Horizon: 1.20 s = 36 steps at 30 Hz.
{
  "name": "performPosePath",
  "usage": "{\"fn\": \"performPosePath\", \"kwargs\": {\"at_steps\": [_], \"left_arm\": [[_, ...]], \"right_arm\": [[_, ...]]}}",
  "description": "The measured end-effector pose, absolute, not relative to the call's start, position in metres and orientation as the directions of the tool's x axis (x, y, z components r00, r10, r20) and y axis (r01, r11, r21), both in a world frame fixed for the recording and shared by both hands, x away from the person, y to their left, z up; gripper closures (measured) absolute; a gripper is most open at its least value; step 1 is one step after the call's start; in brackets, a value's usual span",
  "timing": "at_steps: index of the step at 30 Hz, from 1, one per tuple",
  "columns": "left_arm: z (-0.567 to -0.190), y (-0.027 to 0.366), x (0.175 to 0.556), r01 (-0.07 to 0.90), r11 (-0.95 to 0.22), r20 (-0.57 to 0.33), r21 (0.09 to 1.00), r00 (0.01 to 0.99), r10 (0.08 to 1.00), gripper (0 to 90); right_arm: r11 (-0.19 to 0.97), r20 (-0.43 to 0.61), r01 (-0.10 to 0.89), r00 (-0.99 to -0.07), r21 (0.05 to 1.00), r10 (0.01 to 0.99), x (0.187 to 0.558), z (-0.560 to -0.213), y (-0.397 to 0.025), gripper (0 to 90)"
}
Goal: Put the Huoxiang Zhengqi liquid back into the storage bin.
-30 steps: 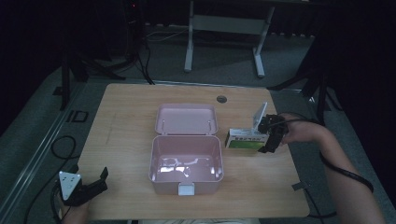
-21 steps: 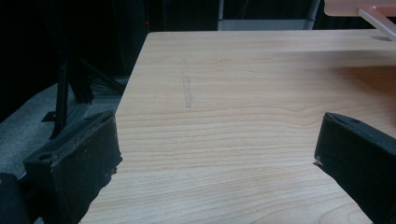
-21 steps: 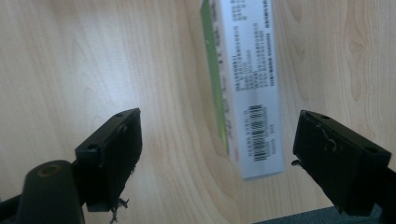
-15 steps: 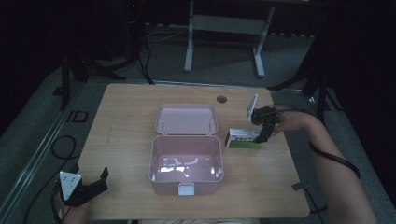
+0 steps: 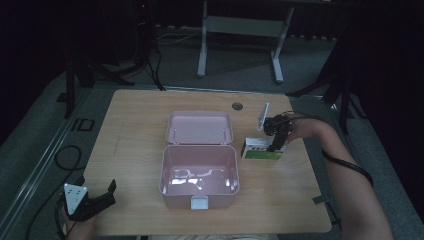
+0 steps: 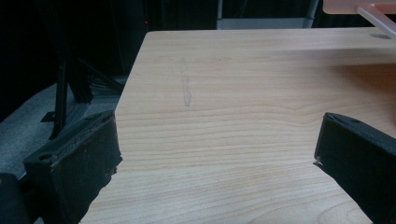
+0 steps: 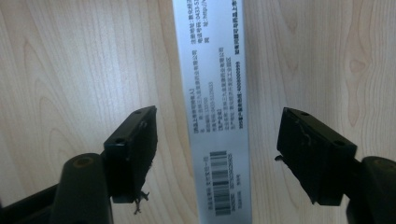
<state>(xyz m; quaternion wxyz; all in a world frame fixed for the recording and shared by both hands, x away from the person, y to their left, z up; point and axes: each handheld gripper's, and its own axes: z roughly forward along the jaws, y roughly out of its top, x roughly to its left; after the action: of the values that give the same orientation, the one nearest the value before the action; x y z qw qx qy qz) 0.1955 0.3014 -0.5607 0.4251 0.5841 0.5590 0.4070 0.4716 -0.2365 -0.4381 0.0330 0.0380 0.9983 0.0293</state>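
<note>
Dim lab or test studio, light wooden worktable (image 5: 140, 120) on grey carpet, black cables (image 5: 65, 155) trailing beside the left gripper (image 5: 97, 200), grey metal stand legs (image 5: 202, 50) beyond, dark surroundings.

Small box (image 7: 217, 116) cut off top and bottom, its fine print unreadable; pink case (image 6: 359, 7) mostly off-frame.
</note>
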Motion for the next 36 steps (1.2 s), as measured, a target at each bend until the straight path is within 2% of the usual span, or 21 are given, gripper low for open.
{"fn": "performPosePath", "kwargs": {"at_steps": [12, 15, 21, 36], "left_arm": [[-0.561, 0.301, 0.196, 0.309, -0.014, 0.001, 0.951, 0.044, 0.999, 0.3], [-0.561, 0.301, 0.195, 0.308, -0.013, -0.001, 0.951, 0.045, 0.999, 0.3], [-0.561, 0.301, 0.195, 0.307, -0.013, -0.001, 0.951, 0.046, 0.999, 0.3], [-0.561, 0.301, 0.195, 0.307, -0.014, -0.001, 0.952, 0.047, 0.999, 0.3]], "right_arm": [[0.998, -0.073, 0.029, -0.997, 0.05, 0.032, 0.473, -0.449, -0.236, 41.9], [0.999, -0.078, 0.014, -0.997, 0.041, 0.017, 0.474, -0.453, -0.235, 50.0], [0.999, -0.054, 0.001, -0.999, 0.035, 0.003, 0.475, -0.458, -0.232, 57.2], [1.0, -0.005, 0.001, -1.0, 0.012, 0.001, 0.473, -0.461, -0.227, 61.6]]}}
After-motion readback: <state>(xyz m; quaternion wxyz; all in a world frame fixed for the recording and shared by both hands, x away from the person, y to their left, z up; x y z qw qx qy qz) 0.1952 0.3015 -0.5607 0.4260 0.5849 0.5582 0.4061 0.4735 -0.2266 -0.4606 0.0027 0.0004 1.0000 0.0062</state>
